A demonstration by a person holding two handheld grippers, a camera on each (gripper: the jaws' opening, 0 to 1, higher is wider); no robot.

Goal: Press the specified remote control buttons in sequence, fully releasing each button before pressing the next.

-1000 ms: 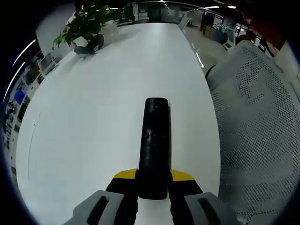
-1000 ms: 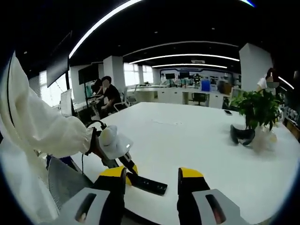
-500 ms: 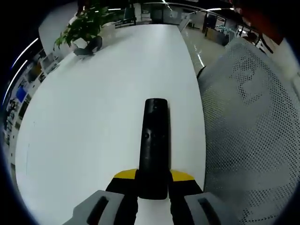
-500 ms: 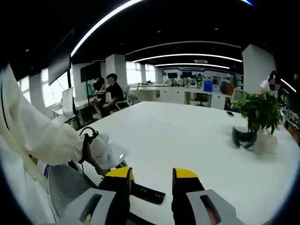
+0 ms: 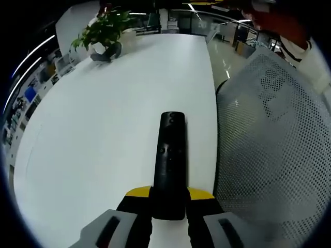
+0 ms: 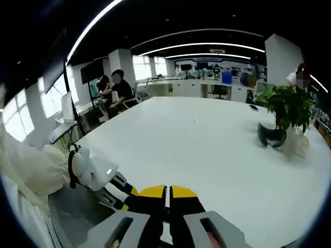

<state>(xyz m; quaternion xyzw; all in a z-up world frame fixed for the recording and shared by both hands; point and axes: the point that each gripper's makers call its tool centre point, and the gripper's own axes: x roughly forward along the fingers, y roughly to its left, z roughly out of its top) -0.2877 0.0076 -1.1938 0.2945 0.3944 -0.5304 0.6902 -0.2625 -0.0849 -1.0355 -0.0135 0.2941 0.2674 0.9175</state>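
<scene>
A black remote control (image 5: 170, 164) points away from me over the white table (image 5: 93, 129), its near end clamped between the yellow-tipped jaws of my left gripper (image 5: 169, 198). Small buttons show on its upper face. In the right gripper view, my right gripper (image 6: 166, 193) has its yellow tips pressed together with nothing visible between them. Just to its left, a gloved hand (image 6: 91, 169) holds the left gripper (image 6: 121, 190) at the table's near edge. The remote is hidden behind the right jaws there.
A white mesh chair (image 5: 269, 150) stands close against the table's right edge. A potted plant (image 6: 287, 109) and a dark headset (image 6: 271, 137) sit at the far end. People (image 6: 121, 89) sit at desks beyond the table (image 6: 207, 150).
The right gripper's jaws have gone from wide apart to shut and now cover the remote in that view. The left gripper keeps its hold; both views have shifted slightly.
</scene>
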